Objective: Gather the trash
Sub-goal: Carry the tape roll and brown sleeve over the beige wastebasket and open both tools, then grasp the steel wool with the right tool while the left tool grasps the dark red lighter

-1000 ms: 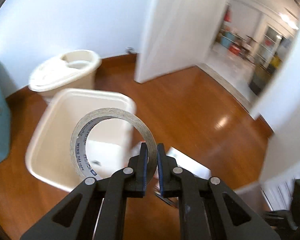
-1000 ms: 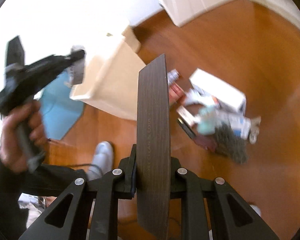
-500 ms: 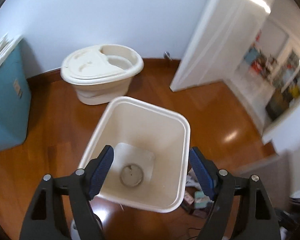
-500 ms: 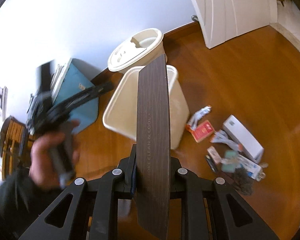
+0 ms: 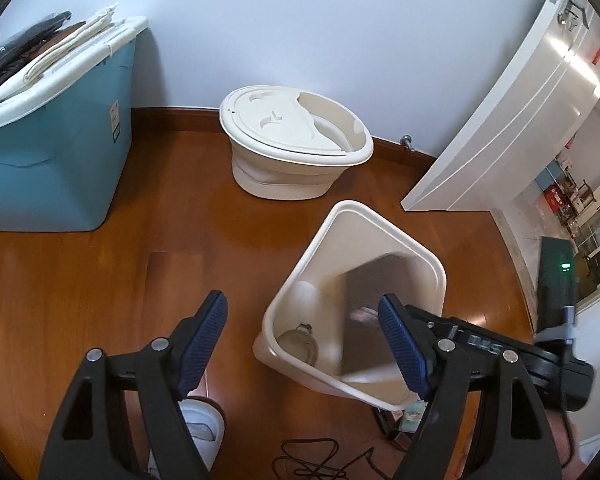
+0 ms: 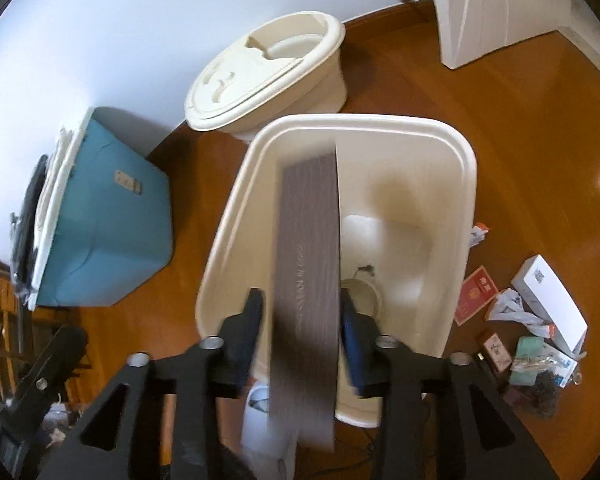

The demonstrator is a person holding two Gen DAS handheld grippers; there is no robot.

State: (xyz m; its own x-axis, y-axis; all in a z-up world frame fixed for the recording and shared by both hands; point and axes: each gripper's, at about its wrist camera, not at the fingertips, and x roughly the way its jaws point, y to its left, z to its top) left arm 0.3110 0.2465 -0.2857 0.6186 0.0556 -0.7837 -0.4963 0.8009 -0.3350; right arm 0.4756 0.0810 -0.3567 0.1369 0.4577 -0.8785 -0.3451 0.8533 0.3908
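Note:
A cream open bin (image 5: 432, 264) (image 6: 452, 136) stands on the wooden floor. A tape roll (image 5: 300, 344) (image 6: 364, 294) lies on its bottom. My right gripper (image 6: 302, 322) is open above the bin's near rim; a dark wood-grain board (image 6: 308, 248) is blurred between its parted fingers and drops into the bin. The board also shows inside the bin in the left wrist view (image 5: 372, 308). My left gripper (image 5: 304, 344) is wide open and empty, above the floor and the bin's left side. A pile of trash (image 6: 532, 320) lies on the floor right of the bin.
A cream lidded tub (image 5: 296, 144) (image 6: 268, 68) stands behind the bin by the wall. A teal storage box (image 5: 48, 152) (image 6: 108, 216) is to the left. A white door (image 5: 508, 92) stands open at the right. A cable (image 5: 320, 460) lies on the floor near me.
My right gripper moved over the bin and opened, letting go of the dark board, which falls in. My left gripper, open after dropping the tape roll, drew back and left.

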